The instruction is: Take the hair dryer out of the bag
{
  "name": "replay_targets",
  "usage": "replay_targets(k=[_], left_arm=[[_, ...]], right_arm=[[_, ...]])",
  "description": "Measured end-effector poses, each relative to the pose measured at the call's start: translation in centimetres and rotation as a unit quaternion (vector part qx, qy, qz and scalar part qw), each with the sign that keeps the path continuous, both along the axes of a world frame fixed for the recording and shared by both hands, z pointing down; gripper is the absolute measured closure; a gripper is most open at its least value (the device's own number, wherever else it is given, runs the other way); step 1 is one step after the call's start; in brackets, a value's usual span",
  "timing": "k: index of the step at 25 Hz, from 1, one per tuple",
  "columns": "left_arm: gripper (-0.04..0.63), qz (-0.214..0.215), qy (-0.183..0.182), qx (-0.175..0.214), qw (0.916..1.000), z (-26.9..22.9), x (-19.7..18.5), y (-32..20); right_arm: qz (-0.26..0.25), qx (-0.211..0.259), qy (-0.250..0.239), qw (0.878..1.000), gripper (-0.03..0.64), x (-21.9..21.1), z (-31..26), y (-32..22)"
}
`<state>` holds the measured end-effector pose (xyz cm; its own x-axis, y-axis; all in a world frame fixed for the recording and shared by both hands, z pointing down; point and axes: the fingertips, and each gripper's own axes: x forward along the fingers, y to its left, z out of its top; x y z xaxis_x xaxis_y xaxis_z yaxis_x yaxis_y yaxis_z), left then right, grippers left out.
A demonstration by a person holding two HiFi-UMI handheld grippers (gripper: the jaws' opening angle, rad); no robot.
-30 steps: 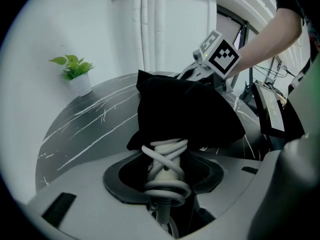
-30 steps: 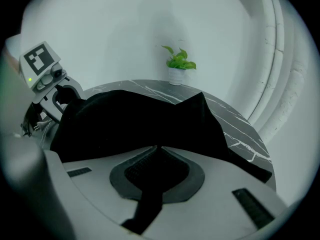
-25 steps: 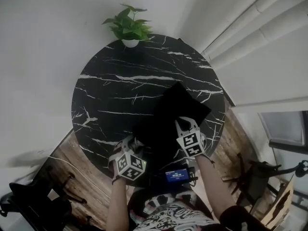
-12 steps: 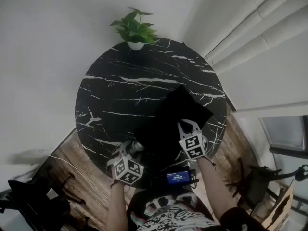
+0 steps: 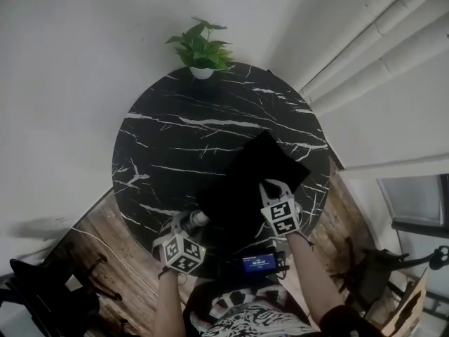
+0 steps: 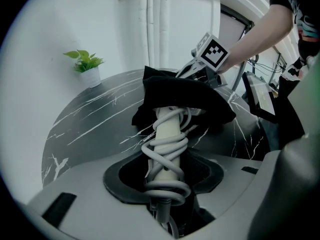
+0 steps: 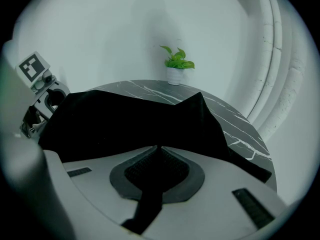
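Observation:
A black fabric bag point(image 5: 249, 181) lies on the right half of a round black marble table point(image 5: 175, 132). A white hair dryer point(image 6: 169, 134), its cord wound round the handle, sticks out of the bag's mouth point(image 6: 185, 94), with its head still hidden inside. My left gripper point(image 6: 167, 181) is shut on the handle at the table's near edge point(image 5: 191, 225). My right gripper point(image 7: 157, 151) is shut on a fold of the bag point(image 7: 130, 124), and it pins the bag's near right side point(image 5: 272, 188).
A potted plant point(image 5: 203, 51) stands at the table's far edge. A small device with a blue screen point(image 5: 259, 262) sits just below the near rim. White pipes point(image 5: 393, 41) run along the wall at right. Wooden floor and dark chairs point(image 5: 49, 286) surround the table.
My left gripper has drawn back towards the table's near left edge with the dryer handle, so more of the handle shows outside the bag. The right gripper has stayed on the bag.

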<state>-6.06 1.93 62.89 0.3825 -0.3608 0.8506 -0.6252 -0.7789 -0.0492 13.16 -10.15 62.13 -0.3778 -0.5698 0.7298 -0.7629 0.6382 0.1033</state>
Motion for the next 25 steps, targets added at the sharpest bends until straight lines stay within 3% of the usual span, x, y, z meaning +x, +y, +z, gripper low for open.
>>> replay_targets(k=[25], left_arm=[[0.393,-0.018,0.002,-0.012,0.9998,0.2,-2.1,1.8]], right_arm=[[0.007,0.0,0.0,1.0,0.594,0.0,0.0,-0.1]])
